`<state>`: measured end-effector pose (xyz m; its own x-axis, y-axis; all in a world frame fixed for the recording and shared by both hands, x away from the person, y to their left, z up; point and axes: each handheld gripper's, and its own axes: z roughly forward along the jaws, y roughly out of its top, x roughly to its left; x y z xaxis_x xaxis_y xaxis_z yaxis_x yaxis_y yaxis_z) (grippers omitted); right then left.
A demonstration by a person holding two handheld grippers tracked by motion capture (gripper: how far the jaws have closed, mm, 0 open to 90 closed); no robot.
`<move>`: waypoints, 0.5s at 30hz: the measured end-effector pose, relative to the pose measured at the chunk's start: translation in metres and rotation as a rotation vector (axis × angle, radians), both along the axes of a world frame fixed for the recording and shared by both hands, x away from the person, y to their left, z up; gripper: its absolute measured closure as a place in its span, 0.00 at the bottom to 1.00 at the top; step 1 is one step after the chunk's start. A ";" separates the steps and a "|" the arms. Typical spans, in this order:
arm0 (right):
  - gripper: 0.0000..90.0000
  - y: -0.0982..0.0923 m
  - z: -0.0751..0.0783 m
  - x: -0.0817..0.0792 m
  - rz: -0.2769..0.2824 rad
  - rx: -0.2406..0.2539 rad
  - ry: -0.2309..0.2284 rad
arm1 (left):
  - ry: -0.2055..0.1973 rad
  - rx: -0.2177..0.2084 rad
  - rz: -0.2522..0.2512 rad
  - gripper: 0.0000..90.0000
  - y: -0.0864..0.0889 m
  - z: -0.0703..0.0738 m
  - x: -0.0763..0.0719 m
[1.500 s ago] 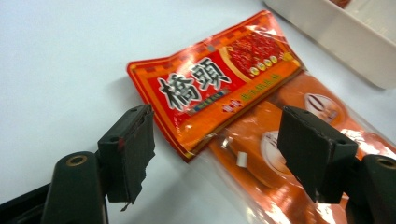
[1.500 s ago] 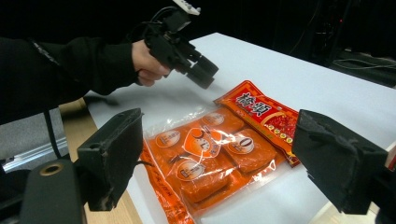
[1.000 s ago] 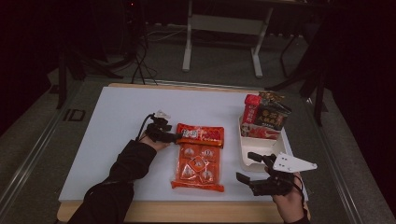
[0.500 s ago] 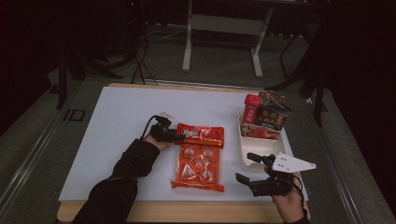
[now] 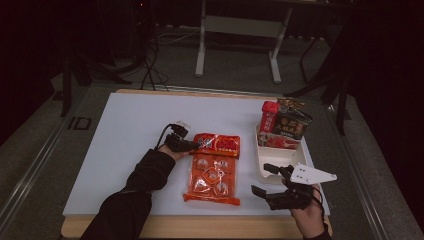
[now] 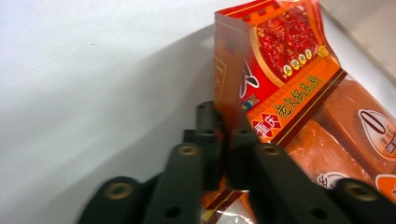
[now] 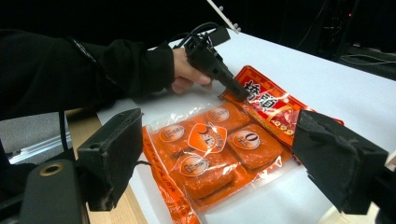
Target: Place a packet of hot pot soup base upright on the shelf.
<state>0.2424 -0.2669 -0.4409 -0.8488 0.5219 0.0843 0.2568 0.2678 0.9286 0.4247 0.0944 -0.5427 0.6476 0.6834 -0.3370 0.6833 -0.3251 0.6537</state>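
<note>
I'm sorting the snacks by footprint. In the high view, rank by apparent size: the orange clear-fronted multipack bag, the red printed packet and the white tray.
1. Orange clear-fronted multipack bag, largest.
2. White tray, next, though packets cover its far end.
3. Red printed packet, smallest; the left claw is shut on its edge.

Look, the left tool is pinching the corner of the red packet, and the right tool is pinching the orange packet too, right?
Not quite. The left tool does pinch the red packet at its corner, as the left gripper view shows. But the right tool is open and apart from the orange packet; the high view shows it hovering to that packet's right.
</note>
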 end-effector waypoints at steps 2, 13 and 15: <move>0.19 0.000 0.000 0.000 0.002 -0.004 -0.001 | -0.015 0.026 0.003 0.99 -0.001 0.004 -0.003; 0.21 -0.007 0.006 -0.001 -0.073 0.009 -0.022 | -0.068 0.043 -0.010 0.99 0.005 0.021 -0.016; 0.20 -0.008 0.005 0.000 -0.089 0.008 -0.029 | -0.090 0.031 -0.008 1.00 0.007 0.027 -0.020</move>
<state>0.2427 -0.2749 -0.4357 -0.8014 0.5946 0.0649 0.2524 0.2377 0.9380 0.4045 0.1014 -0.5159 0.6801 0.6868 -0.2564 0.6195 -0.3514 0.7020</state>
